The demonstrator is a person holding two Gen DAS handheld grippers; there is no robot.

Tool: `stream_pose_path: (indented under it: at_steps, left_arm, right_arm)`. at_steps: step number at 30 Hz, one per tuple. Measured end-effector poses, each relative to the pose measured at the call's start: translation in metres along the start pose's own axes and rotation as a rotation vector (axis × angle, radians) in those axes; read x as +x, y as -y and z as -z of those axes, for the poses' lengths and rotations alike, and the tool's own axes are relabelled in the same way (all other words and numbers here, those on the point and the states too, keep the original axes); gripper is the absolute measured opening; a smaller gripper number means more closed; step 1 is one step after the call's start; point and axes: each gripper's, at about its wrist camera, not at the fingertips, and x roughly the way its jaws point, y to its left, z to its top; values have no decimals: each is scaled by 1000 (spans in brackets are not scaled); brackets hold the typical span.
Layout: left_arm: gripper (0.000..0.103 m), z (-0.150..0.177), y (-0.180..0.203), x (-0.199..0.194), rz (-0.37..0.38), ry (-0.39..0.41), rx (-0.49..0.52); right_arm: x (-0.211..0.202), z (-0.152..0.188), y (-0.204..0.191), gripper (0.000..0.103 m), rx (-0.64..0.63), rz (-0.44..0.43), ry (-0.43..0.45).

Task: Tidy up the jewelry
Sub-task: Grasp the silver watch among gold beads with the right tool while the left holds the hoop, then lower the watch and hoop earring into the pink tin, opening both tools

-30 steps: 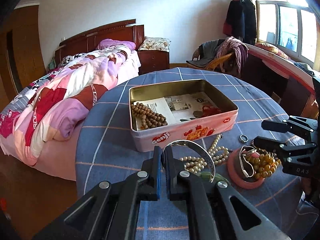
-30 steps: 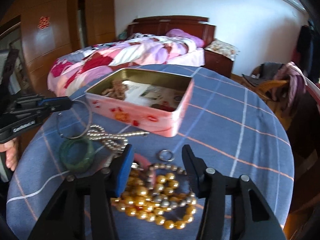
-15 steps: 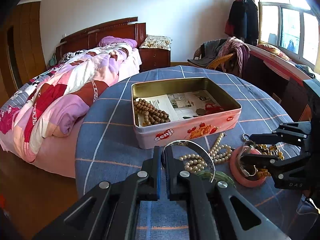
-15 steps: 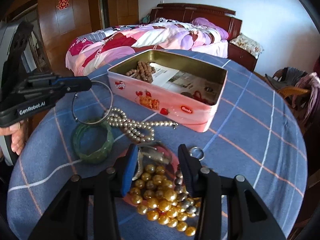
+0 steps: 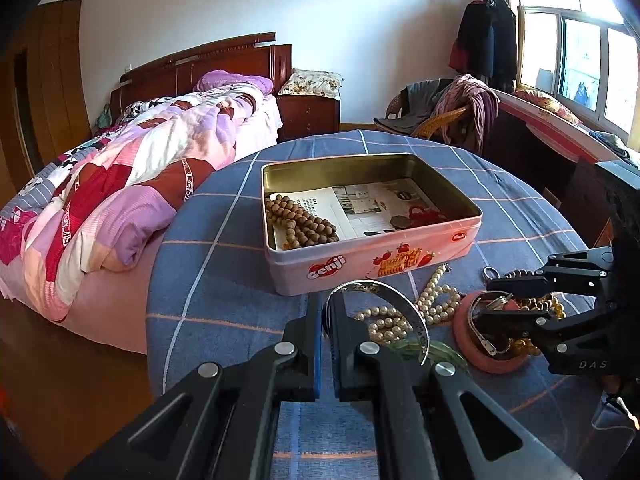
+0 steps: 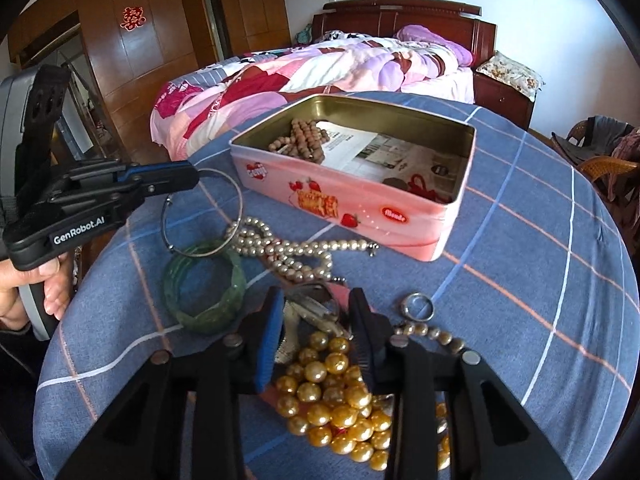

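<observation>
Closing in, the right gripper [image 6: 316, 320] fingers now straddle the silver watch [image 6: 310, 310] on the pink dish [image 5: 490, 362] — not pressing it; left gripper [image 5: 327, 312] pinches the silver bangle [image 6: 208, 216] above the surface [image 6: 520, 280].

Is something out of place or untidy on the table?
Yes. A pearl necklace, a green bangle, a small ring and golden beads lie loose beside the pink tin, where only brown beads are stored.
</observation>
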Motion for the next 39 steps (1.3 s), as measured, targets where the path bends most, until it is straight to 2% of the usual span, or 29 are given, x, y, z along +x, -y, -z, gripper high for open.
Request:
stream_pose_path:
  at_steps: [5,11,19,20,21,23,29,31,32,33,39]
  left_arm:
    - [3,0,-1,-1,0,1,-4]
    - [3,0,-1,-2,4,3,-3]
    - [3,-2,1,-4,8,13,-1]
    - [3,-2,1,-5,9,14,0]
    - [3,-2,2,-6,12,16,-1]
    - [3,-4,3,-7,16,21,1]
    - [3,-5,2,-8,16,21,0]
    - [3,-5,2,-8,16,18,-1]
    - [3,-5,2,-8,18,17,0]
    - [3,-5,3,-7,20,16,1]
    - [3,1,6,1,26,-3,5]
  right_arm:
    - [0,0,-3,40,-25,1,-6]
    - [-1,1,-4,36,-28,-1,1]
    - [-13,2,-2,36,-7,34,67]
    - [-14,1,-1,31,-3,37,74]
    - [-16,0,0,20,0,38,81]
    - [-21,-4,2,11,12,47,100]
    - [-28,-13,6,11,15,36,86]
    - [-28,-11,8,22,18,25,86]
    - [-28,-10,9,37,14,28,80]
    - [-27,-7,9,47,10,35,81]
    - [-10,-3,18,47,17,70,15]
